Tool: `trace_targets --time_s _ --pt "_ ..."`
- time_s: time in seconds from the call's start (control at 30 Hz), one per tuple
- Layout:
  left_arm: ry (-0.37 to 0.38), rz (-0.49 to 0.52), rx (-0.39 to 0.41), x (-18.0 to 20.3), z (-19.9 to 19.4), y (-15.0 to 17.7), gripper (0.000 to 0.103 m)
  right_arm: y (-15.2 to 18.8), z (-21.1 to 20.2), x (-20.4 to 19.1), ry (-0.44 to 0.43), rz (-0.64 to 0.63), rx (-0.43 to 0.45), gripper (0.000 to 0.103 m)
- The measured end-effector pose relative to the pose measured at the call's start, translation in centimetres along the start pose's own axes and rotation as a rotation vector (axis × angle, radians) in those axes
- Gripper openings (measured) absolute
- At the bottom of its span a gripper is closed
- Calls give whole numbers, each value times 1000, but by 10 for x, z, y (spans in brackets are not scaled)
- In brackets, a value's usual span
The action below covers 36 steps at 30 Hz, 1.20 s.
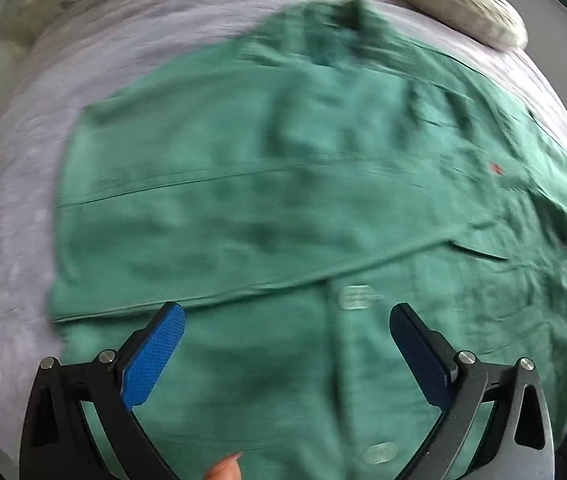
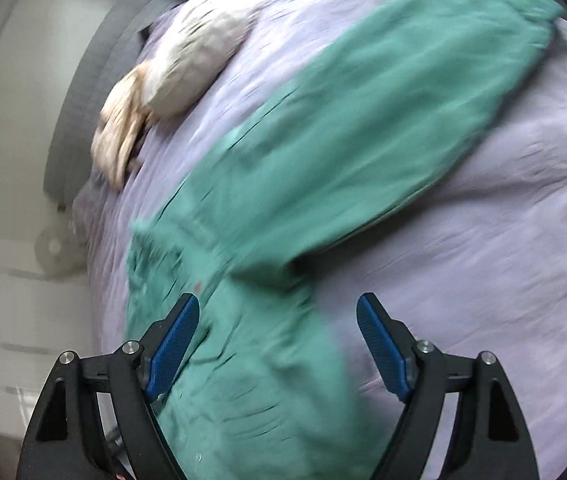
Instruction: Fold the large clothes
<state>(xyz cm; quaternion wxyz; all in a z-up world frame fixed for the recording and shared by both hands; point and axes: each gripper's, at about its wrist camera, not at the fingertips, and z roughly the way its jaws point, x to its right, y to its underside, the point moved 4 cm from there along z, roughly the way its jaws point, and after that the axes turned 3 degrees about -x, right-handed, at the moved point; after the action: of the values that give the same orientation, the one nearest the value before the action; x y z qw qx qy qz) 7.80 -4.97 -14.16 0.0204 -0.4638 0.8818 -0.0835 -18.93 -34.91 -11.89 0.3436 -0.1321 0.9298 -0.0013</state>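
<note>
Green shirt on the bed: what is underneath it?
The green shirt lies spread on a lavender bedspread, which shows all around it. Whatever lies beneath the shirt's middle is covered by the fabric.

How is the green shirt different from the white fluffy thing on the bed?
The green shirt is spread out flat and wide over the purple bedcover; the white fluffy thing sits lumpy and puffed up at the bed's far edge. The shirt is far bigger than the fluffy thing. The shirt lies right under both open tongs, left tongs and right tongs; the fluffy thing is away from them. Both rest on the same bedcover.
</note>
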Motion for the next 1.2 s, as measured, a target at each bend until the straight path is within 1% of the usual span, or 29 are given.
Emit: trace_targets --time_s 0.1,0.17,0.27,0.33,0.37,0.5,0.57,0.6,0.63,0.67,0.7,0.77,0.8,0.83,0.93,1.0,1.07,1.13,1.2 --pt "-6 44 3 36 3 -3 103 -26 -13 35 -6 88 44 84" --pt "-6 52 3 55 5 -5 103 -49 -22 62 -21 159 80 84" --pt "11 57 -19 79 13 -8 103 -81 -26 90 -79 236 118 84" --pt "46 59 -42 95 16 -8 103 -105 -26 102 -137 269 140 83" --pt "50 57 -44 103 17 -8 103 -114 -26 105 -155 278 152 83" --pt "37 58 -24 127 15 -9 103 -156 -29 113 -194 321 219 84" --pt "31 53 -7 136 12 -9 103 -170 -31 117 -212 373 228 82" --pt "28 51 -1 141 11 -8 103 -175 -31 117 -231 393 228 70" --pt "22 47 3 142 10 -7 103 -178 -31 117 -232 393 217 37" --pt "16 38 3 143 10 -5 103 -180 -30 111 -213 365 205 15" --pt "15 29 -1 143 10 -3 103 -181 -31 103 -202 328 204 4" --pt "9 4 5 134 6 0 103 -183 -38 76 -159 204 223 4" --pt "7 -5 11 122 6 2 103 -183 -42 59 -141 131 229 4" --pt "0 -17 20 115 4 5 103 -180 -44 32 -128 37 230 4" --pt "-37 -56 52 73 -3 6 103 -164 -37 -40 -143 -194 191 4" --pt "-60 -82 70 51 -7 8 103 -142 -24 -88 -155 -342 147 4" --pt "-76 -110 89 27 -9 6 103 -110 2 -136 -156 -485 89 4" --pt "-92 -140 107 5 -12 6 103 -67 37 -178 -156 -614 21 4" --pt "-98 -161 113 -18 -10 -1 103 -24 72 -201 -151 -691 -55 4"
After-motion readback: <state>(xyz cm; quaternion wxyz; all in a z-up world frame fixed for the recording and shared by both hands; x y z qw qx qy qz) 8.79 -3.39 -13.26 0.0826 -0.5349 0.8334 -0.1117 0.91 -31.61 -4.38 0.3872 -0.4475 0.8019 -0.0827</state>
